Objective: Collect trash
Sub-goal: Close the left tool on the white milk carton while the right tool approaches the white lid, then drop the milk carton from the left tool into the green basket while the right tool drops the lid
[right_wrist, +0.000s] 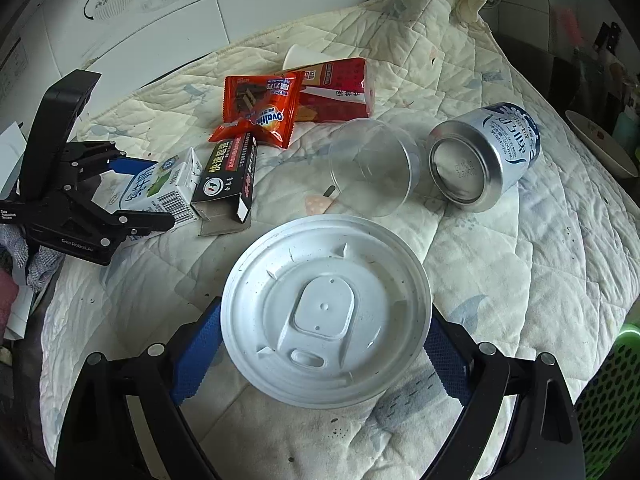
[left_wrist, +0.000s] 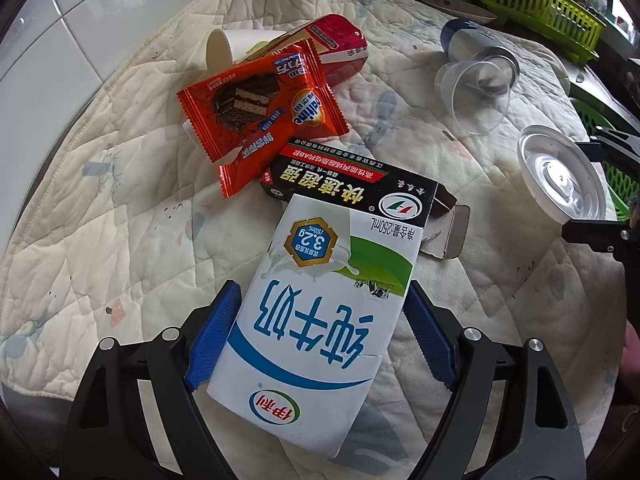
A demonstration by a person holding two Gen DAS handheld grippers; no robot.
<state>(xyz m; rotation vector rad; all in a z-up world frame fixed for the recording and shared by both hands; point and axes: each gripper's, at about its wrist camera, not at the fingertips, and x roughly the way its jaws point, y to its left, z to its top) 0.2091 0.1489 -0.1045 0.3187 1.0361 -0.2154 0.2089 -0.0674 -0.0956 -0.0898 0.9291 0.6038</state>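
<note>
Trash lies scattered over a quilted cloth (left_wrist: 120, 216) spread on the surface, and each gripper already straddles one piece.

Left wrist view: the milk carton (left_wrist: 316, 312) lies between the blue pads of the left gripper (left_wrist: 320, 340), its long axis running from 6 toward 12 o'clock with a slight lean to 1, in line with the jaws. The pad at 9 o'clock touches the carton's side; the pad at 3 o'clock stands just beside the other, so the jaws look wide, about carton width, and whether they press I cannot tell. A black glue box (left_wrist: 360, 184) touches the carton's far end at 12 o'clock, so a lift is likely to disturb it. An orange wafer wrapper (left_wrist: 260, 108) lies at 11 o'clock.

Right wrist view: the white plastic lid (right_wrist: 326, 324) lies flat between the pads of the right gripper (right_wrist: 326, 354), rim near both pads, jaws wide; contact is unclear. A clear cup (right_wrist: 372, 166) at 12 o'clock and a can (right_wrist: 486, 156) at 1 o'clock lie on their sides, well apart from the lid. Each hand is nearest its own piece.
</note>
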